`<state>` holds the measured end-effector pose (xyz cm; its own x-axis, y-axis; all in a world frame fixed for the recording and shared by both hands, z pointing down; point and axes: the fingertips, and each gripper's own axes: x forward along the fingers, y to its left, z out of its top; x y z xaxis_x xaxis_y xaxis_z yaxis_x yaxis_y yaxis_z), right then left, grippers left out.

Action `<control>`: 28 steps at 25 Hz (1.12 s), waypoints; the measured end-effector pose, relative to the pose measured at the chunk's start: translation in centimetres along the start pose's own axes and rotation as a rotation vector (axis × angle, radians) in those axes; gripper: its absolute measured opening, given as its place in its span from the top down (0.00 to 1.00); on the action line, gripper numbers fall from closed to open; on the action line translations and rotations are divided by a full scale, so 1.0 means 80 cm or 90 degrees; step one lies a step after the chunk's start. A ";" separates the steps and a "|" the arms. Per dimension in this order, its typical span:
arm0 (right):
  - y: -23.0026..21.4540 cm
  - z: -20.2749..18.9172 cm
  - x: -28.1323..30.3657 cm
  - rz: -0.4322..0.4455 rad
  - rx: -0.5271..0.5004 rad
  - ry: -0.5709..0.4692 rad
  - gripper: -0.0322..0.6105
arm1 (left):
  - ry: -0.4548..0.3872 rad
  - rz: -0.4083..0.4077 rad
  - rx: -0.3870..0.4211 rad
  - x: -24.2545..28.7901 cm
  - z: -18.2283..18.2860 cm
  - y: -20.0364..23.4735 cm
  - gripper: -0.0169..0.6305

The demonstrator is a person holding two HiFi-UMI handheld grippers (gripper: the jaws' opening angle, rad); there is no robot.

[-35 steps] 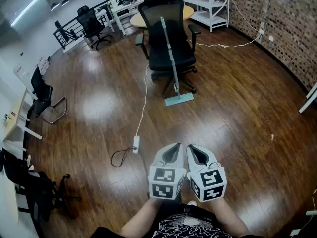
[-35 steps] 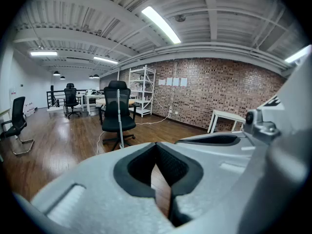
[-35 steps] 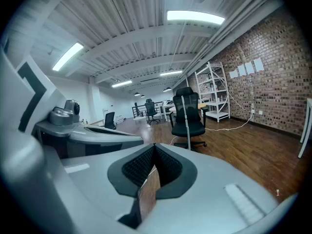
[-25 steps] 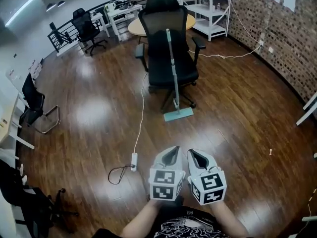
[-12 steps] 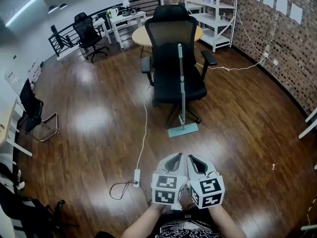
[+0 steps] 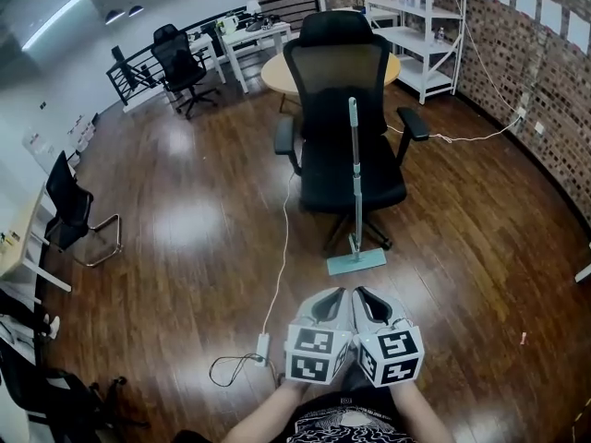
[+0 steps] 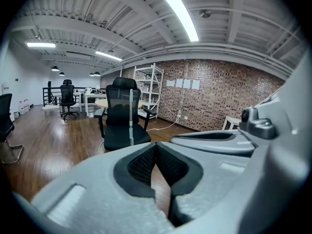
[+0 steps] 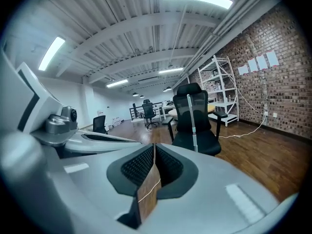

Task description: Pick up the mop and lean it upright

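Head view: the mop (image 6: 356, 183) leans on the chair (image 6: 342, 72). In front of the chair, the left gripper (image 6: 327, 297) and right gripper (image 6: 362, 294) are squeezed shut and empty. Open them wide first.

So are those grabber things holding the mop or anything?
Nothing is held. The left gripper and right gripper are both shut and empty; the mop leans against the office chair.

mop (image 6: 355, 192) | pale-green, flat head on floor (image 6: 203, 275) | upright | leaning on office chair (image 6: 337, 72)
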<state>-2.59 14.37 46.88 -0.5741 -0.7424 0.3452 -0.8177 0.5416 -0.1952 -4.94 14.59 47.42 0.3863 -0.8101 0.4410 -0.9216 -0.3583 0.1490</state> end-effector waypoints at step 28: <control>-0.233 0.143 0.329 0.026 -0.010 0.015 0.79 | -0.001 0.021 -0.035 0.347 0.174 0.162 0.97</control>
<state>-2.92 -19.79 49.11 -0.6058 -0.7103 0.3585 -0.7927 0.5774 -0.1955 -5.66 -18.99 49.24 0.3563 -0.8215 0.4452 -0.9343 -0.3058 0.1835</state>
